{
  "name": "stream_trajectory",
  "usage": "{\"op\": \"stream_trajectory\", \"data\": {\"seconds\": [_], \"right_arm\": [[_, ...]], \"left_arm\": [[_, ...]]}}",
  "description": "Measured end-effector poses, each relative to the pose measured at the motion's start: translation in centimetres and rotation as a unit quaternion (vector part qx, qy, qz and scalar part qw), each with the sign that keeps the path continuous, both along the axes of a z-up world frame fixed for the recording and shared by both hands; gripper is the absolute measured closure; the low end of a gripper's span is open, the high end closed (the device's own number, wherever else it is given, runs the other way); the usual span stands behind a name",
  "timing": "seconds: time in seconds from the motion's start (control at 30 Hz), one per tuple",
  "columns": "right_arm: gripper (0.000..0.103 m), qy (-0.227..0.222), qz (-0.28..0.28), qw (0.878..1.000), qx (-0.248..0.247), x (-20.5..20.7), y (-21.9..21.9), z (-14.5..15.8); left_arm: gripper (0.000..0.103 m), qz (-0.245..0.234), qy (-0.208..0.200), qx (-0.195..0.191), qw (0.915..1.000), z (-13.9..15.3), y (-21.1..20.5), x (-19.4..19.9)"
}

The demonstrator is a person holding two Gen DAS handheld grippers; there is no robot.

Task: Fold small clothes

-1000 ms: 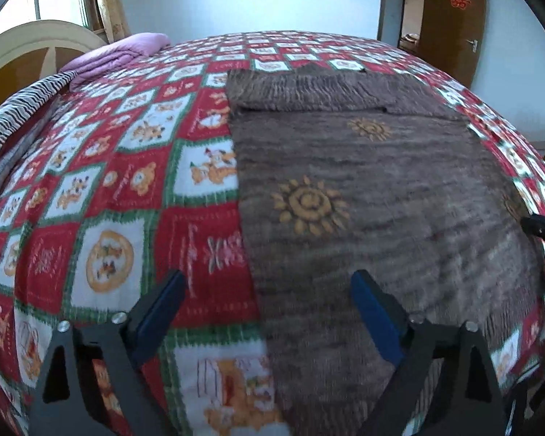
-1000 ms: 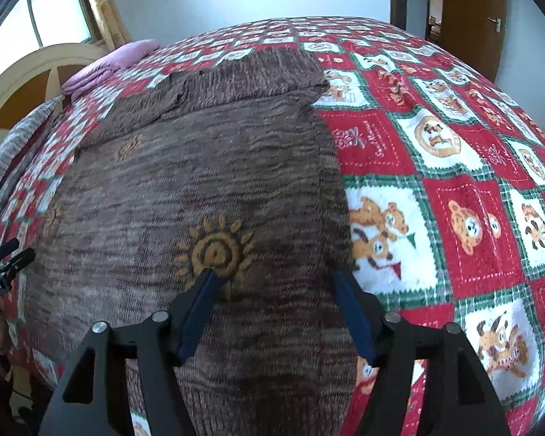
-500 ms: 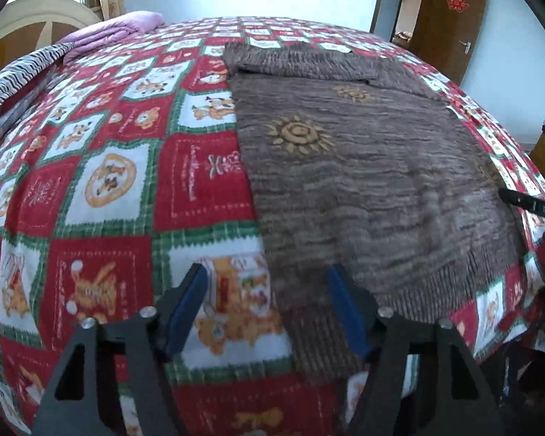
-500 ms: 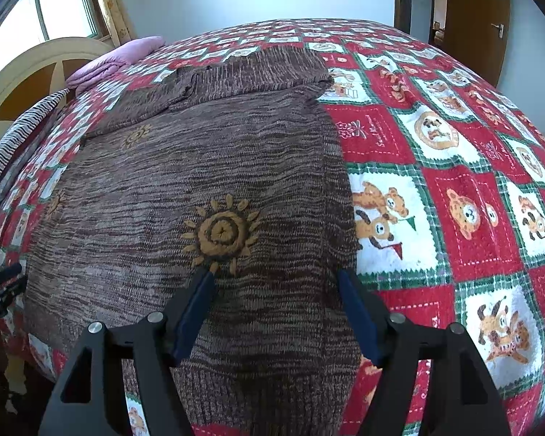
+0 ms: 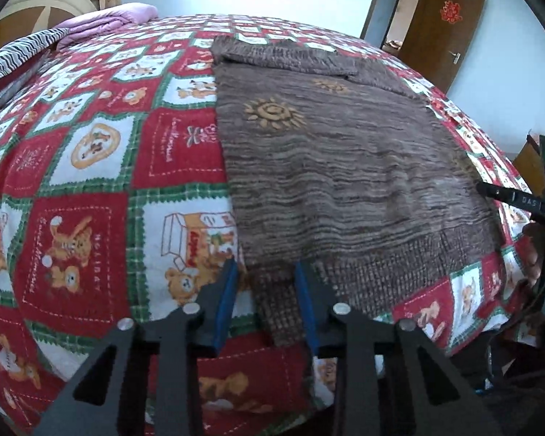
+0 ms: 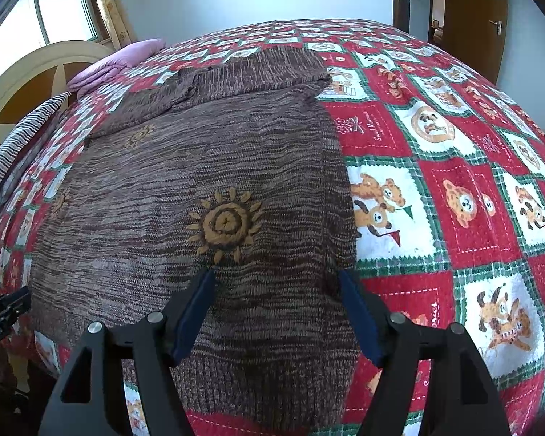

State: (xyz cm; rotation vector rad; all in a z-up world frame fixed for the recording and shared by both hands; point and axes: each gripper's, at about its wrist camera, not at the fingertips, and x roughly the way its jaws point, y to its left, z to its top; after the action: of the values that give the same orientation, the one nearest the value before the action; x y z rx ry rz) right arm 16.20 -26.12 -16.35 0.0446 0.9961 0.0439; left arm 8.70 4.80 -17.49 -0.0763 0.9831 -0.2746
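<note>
1. The brown knitted sweater (image 5: 345, 167) lies spread flat on the patchwork bedspread (image 5: 91, 181), its ribbed hem (image 5: 399, 265) at the near edge of the bed and its sleeves folded across the far end.
2. The left gripper (image 5: 265, 283) sits at the hem's left corner. Its jaws are closing, with the ribbed corner standing between the blue pads (image 5: 226, 298); the pads do not yet seem to press the cloth.
3. The right gripper (image 6: 276, 309) hovers over the sweater's right side, low on the body above the hem. Its jaws stand wide apart, with knit beneath and between them, and nothing is held.
4. The sweater looks soft, thick and limp, so it will probably sag and stretch when lifted rather than hold any shape. It appears light enough for a pinch grip.
5. The knit seems rough, not slippery, and should stay put between the pads.
6. The ribbed hem is the denser, firmer band, so its two corners are likely the best holds: one per gripper, to lift the bottom edge evenly and carry it toward the sleeves.
7. A shallow pinch may catch only the top layer.
</note>
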Motion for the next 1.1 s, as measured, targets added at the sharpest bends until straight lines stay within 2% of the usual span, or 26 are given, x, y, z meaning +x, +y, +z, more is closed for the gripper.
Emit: {"op": "stream_trajectory", "data": {"seconds": [0.03, 0.07, 0.1, 0.23, 0.47, 0.67, 0.93, 1.03, 1.1], "right_arm": [[0.031, 0.0, 0.0, 1.0, 0.0, 0.0, 0.0, 0.0], [0.031, 0.001, 0.0, 1.0, 0.001, -0.1, 0.0, 0.0], [0.031, 0.003, 0.0, 1.0, 0.002, -0.1, 0.0, 0.1], [0.031, 0.006, -0.005, 1.0, 0.029, -1.0, -0.6, 1.0], [0.032, 0.002, -0.023, 0.999, 0.037, -3.6, -2.6, 2.1], [0.032, 0.016, -0.024, 0.998, 0.056, -5.8, -3.6, 1.2], [0.032, 0.042, -0.009, 0.997, 0.059, -5.8, -3.1, -0.6], [0.038, 0.048, -0.006, 0.998, 0.039, -6.0, -2.4, -1.3], [0.047, 0.043, -0.007, 0.998, 0.043, -6.2, -2.7, -1.0]], "left_arm": [[0.07, -0.001, -0.002, -0.002, 1.0, 0.0, 0.1, -0.1], [0.076, -0.003, -0.005, -0.003, 1.0, 0.0, 0.1, -0.2], [0.095, -0.007, -0.008, 0.0, 0.9999, 0.2, 0.1, -0.3], [0.095, 0.001, -0.005, -0.018, 0.9998, 0.9, 1.2, 0.0], [0.095, 0.0, -0.005, -0.029, 0.9996, 1.0, 1.7, 0.2], [0.095, -0.001, -0.006, -0.023, 0.9997, 0.8, 1.5, 0.2], [0.095, -0.005, -0.012, -0.013, 0.9998, 0.5, 1.3, 0.2], [0.095, -0.008, -0.014, -0.016, 0.9997, 0.4, 1.4, 0.2], [0.095, -0.011, -0.015, -0.018, 0.9997, 0.4, 1.5, 0.3]]}}
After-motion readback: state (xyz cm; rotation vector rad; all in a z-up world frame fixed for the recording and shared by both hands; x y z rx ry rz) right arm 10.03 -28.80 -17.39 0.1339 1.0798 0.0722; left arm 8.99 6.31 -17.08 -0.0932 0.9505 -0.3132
